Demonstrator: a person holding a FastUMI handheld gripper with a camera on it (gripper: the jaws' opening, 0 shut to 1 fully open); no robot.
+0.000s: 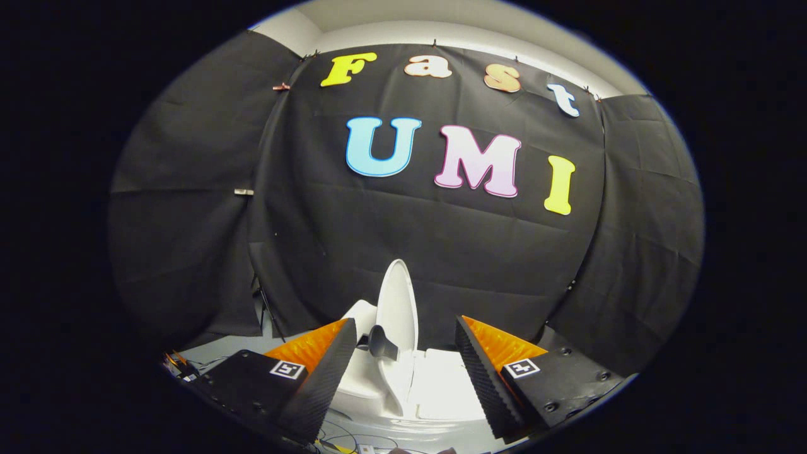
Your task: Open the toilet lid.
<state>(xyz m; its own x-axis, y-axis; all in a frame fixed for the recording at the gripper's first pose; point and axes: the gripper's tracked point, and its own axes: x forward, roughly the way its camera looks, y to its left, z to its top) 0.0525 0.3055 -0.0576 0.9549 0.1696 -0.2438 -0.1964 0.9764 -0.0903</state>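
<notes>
The claw [406, 372] stands wide, holding nothing. Between and just beyond its fingers, the toilet [362, 384] has its lid [398, 315] raised, seemingly upright against the tank [444, 378].

Light falls from above and is fairly even. The white toilet lid [398, 309], standing upright, and the toilet tank [444, 384] beside it are the brightest areas and glare close to blown-out, so their surface detail is washed away. The black cloth wall [441, 252] takes the light softly, and its creases and folds show as faint grey lines. The fisheye lens bends straight edges strongly toward the rim, where the picture dims. The open fingers of the hand-held gripper [403, 372] are sharp, with their ribbed texture crisp. No motion blur shows.
</notes>
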